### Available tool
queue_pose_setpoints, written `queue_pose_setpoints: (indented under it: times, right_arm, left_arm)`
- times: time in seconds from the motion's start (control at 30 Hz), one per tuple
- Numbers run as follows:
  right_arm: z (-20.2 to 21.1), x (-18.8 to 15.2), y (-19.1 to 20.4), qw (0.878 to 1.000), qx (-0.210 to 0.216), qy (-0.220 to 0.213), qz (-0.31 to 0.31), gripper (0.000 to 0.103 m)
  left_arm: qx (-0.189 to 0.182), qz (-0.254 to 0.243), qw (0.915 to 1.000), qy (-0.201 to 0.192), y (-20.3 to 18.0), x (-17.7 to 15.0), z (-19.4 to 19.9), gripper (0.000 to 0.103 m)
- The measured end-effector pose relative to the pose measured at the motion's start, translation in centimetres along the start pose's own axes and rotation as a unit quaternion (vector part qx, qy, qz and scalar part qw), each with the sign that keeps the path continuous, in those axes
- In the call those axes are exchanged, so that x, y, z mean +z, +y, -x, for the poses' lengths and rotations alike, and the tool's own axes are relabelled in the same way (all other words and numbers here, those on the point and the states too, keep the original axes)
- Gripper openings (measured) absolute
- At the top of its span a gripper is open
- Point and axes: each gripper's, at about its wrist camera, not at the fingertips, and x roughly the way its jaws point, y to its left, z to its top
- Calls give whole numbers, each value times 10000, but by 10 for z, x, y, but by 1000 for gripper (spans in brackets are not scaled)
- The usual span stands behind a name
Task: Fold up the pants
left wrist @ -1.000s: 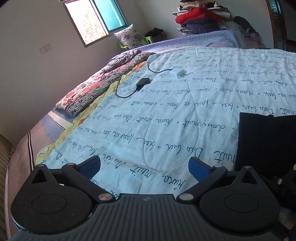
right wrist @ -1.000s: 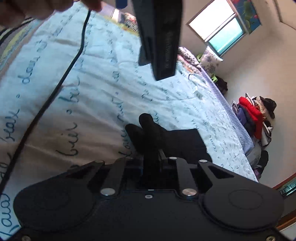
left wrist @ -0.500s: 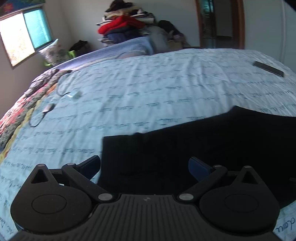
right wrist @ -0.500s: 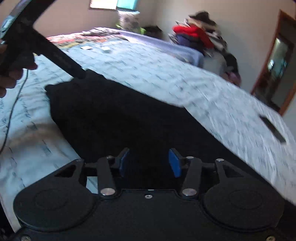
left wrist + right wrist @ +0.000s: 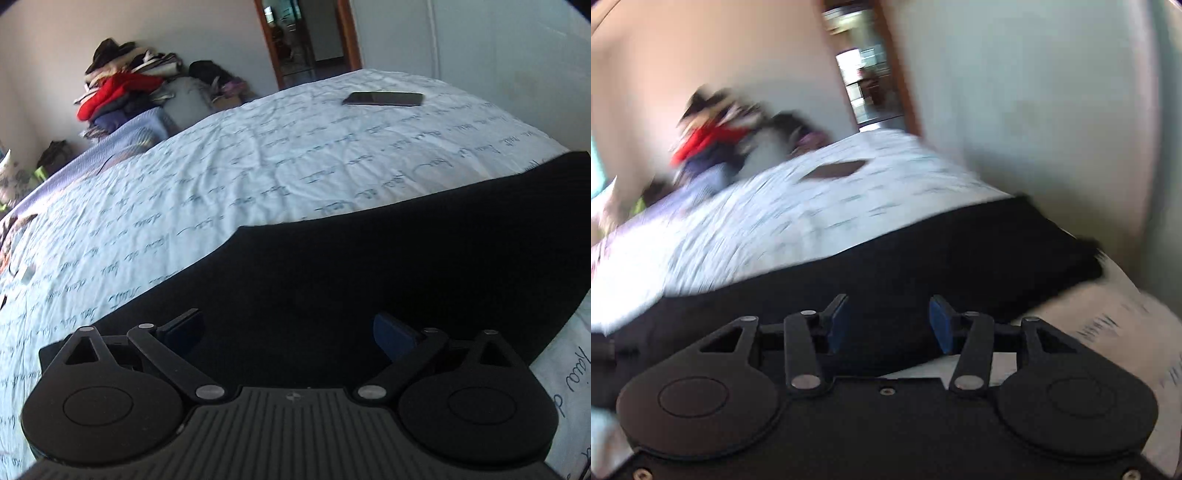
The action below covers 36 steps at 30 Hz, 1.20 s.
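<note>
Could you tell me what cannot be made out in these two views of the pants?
- Pants, left wrist view: uniformly black, folds and seams unreadable; near edge hidden behind the left gripper; right end cut off by the frame.
- Right wrist view: motion blur smears the bed and clothes pile.
- Phone: screen content too small to read.

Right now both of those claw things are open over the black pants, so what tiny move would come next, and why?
Probably lower the right gripper onto the near edge of the black pants and close it. Both it and the left gripper are open and hold nothing, while the pants lie flat on the bedspread, so an edge likely must be pinched before any fold.
</note>
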Motion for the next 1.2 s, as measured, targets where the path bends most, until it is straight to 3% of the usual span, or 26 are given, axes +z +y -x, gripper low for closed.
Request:
queue_pose_setpoints:
  times: [0.13, 0.37, 0.47, 0.7, 0.77, 0.83, 0.87, 1.03, 1.2]
  right_arm:
    - [2, 2, -44, 9939, -174, -126, -1085, 53]
    - [-9, 13, -88, 9710, -354, -315, -2345, 53]
    - [-4, 8, -96, 9545, -410, -464, -2916, 53]
    - [-9, 7, -98, 9472, -496, -535, -3122, 55]
    - [-13, 7, -100, 9421, -617, -604, -3242, 44]
    - [-13, 7, -105, 9403, -637, -655, -3279, 20]
    - [-13, 5, -106, 9393, -600, -651, -3314, 18]
    - [-2, 7, -96, 9535, -577, -816, -2842, 12]
    - [-5, 23, -83, 9677, -541, -958, -2268, 12]
  left_arm:
    - [-82, -512, 9984, 244, -40, -3, -18, 99]
    - [-223, -614, 9978, 102, -56, 7, -7, 101]
    - [-247, -575, 9979, 147, -55, 10, -9, 101]
    - [-465, -386, 9978, 274, -62, 21, -15, 101]
    - [-517, -312, 9979, 239, -64, 27, -14, 101]
    - [-574, -306, 9977, 189, -68, 31, -13, 102]
    - [-602, -328, 9975, 177, -71, 33, -15, 103]
    - [-543, -477, 9962, 478, -86, 34, -40, 102]
    - [-475, -216, 9984, 198, -66, 45, -20, 101]
